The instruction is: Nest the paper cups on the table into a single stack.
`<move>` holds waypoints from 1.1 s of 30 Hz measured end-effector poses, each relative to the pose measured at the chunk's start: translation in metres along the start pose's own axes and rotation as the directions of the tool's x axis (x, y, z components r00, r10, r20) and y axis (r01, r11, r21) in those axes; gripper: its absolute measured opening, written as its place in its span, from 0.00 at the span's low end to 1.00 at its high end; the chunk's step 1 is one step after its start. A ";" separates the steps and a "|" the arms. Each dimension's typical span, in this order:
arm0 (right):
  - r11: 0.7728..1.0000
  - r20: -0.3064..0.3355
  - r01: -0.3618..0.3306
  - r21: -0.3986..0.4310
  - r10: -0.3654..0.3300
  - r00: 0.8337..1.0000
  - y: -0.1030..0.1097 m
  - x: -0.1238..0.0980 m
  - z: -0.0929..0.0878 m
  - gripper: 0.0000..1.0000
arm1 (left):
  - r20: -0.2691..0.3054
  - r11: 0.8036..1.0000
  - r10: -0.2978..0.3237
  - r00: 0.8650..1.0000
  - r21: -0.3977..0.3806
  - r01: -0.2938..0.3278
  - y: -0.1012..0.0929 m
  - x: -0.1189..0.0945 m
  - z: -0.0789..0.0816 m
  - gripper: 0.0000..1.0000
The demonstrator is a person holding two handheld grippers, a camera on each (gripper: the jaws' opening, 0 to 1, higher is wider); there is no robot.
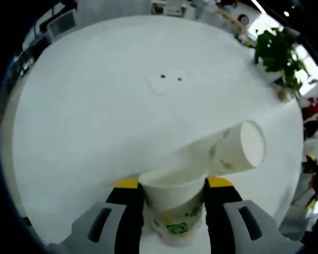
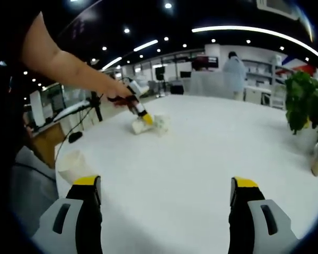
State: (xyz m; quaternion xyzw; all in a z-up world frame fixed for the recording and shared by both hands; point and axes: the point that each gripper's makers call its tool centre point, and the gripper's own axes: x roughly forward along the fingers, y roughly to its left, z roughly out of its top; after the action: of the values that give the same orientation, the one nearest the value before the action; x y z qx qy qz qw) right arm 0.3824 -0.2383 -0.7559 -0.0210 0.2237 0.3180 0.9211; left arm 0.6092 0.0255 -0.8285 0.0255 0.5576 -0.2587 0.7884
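Left tool (image 1: 172,193) clamped on an upright paper cup (image 1: 172,209): yellow-tipped black jaws with grey plastic housings pressed against both sides of the smooth white wall, green printed logo low on the cup's front. Leaning out of that cup's mouth, a second paper cup (image 1: 222,153), tapered, lying on its side, round white base turned toward the camera, faint green leaf print along its wall. Under both, a matte white round tabletop (image 1: 122,106), two small dark dots beyond the cups near its middle. Past the tabletop's far right edge, a leafy green plant (image 1: 278,53).

Right tool (image 2: 167,193) spread wide with nothing between the jaws, same yellow tips and grey housings, hovering over the same white tabletop (image 2: 201,153). Just left of its left jaw, near the tabletop's edge, a lone paper cup (image 2: 74,165), pale and conical. Farther across the tabletop, the left tool (image 2: 143,117) in a person's hand (image 2: 114,90), gripping the nested cups (image 2: 148,125), seen small and blurred. At the right edge of the tabletop, green potted foliage (image 2: 307,106).
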 end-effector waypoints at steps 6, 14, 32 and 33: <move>1.000 0.001 -0.001 -0.004 0.001 1.000 0.001 -0.001 0.001 1.00 | 0.020 1.000 -0.001 1.000 -0.003 0.001 -0.003 -0.005 0.000 0.43; 1.000 0.009 0.002 -0.009 -0.002 1.000 0.001 -0.002 0.005 1.00 | 0.139 0.999 0.001 0.990 0.042 -0.007 -0.008 -0.010 0.006 0.41; 0.999 0.019 -0.011 -0.052 0.012 1.000 0.009 -0.004 0.023 1.00 | 0.546 0.981 -0.006 0.838 0.165 -0.101 -0.016 -0.072 0.059 0.40; 0.998 0.019 -0.012 -0.055 0.013 1.000 0.010 -0.004 0.023 1.00 | 0.575 0.978 -0.017 0.818 0.178 -0.105 -0.018 -0.079 0.064 0.40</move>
State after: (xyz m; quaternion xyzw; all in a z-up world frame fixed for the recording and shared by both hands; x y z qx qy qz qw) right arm 0.3829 -0.2285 -0.7325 -0.0416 0.2062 0.3297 0.9204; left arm 0.6374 0.0188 -0.7292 0.0391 0.2650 -0.2912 0.9184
